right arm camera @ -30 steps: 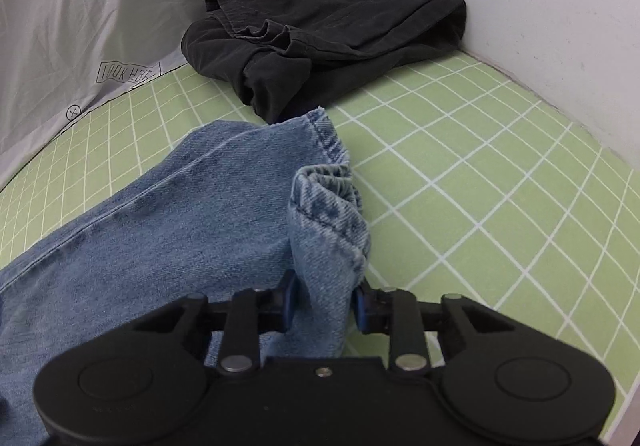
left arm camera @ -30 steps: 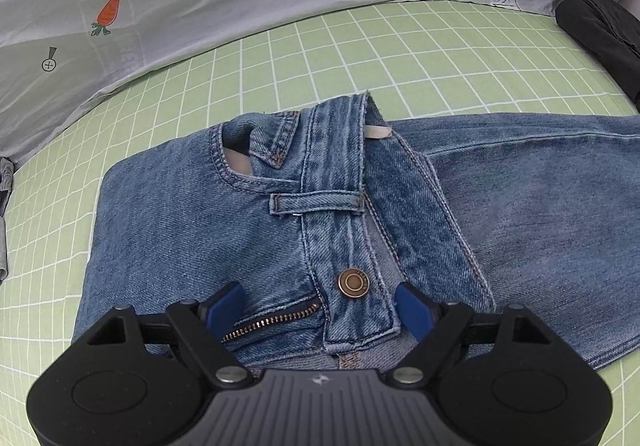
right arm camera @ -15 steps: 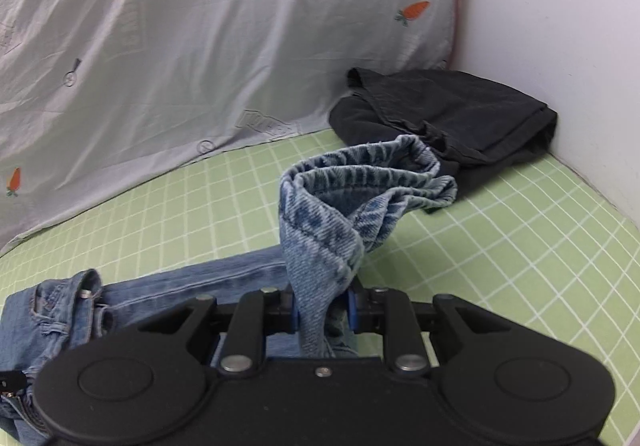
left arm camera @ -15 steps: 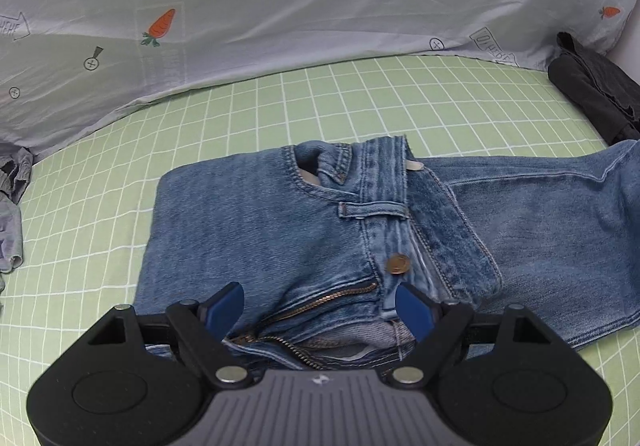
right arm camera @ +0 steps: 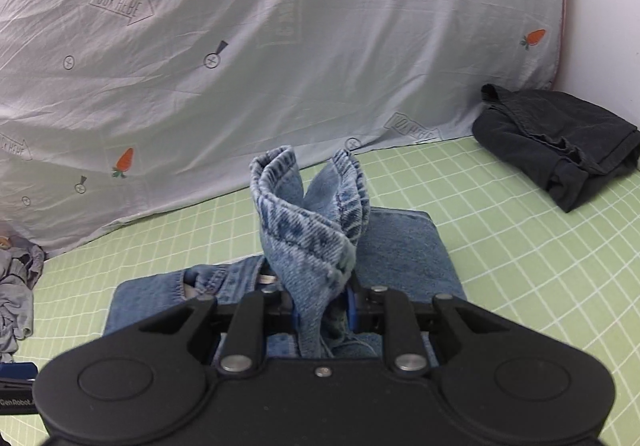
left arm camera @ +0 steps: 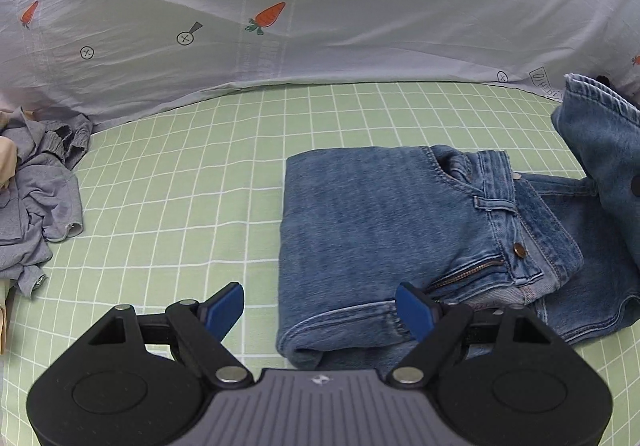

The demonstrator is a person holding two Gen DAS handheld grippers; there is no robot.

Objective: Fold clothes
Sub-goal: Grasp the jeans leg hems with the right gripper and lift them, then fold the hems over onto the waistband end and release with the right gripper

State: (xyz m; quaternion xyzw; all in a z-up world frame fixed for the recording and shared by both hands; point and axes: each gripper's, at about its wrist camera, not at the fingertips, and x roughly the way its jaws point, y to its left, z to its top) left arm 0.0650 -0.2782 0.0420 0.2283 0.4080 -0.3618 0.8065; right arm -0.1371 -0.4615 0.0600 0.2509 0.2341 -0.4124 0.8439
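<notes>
Left gripper (left arm camera: 320, 306): fingers apart, empty, above the near edge of the jeans (left arm camera: 384, 221). Right gripper (right arm camera: 322, 310): fingers clamped on the jeans' leg hems (right arm camera: 308, 213), raised above the waist section. The jeans lie on the green grid mat (left arm camera: 200, 181). Farther: grey clothes (left arm camera: 36, 181) left, black garment (right arm camera: 560, 145) right, carrot-print sheet (right arm camera: 280, 45) behind.

A green mat (left arm camera: 200, 181) with a white grid covers the worktop. Behind the mat hangs a creased pale grey sheet (right arm camera: 280, 45) printed with orange carrots and "LOOK HERE" arrows. Right of the sheet stands a plain white wall (right arm camera: 600, 5), meeting the mat's far right corner. Lighting is even.
</notes>
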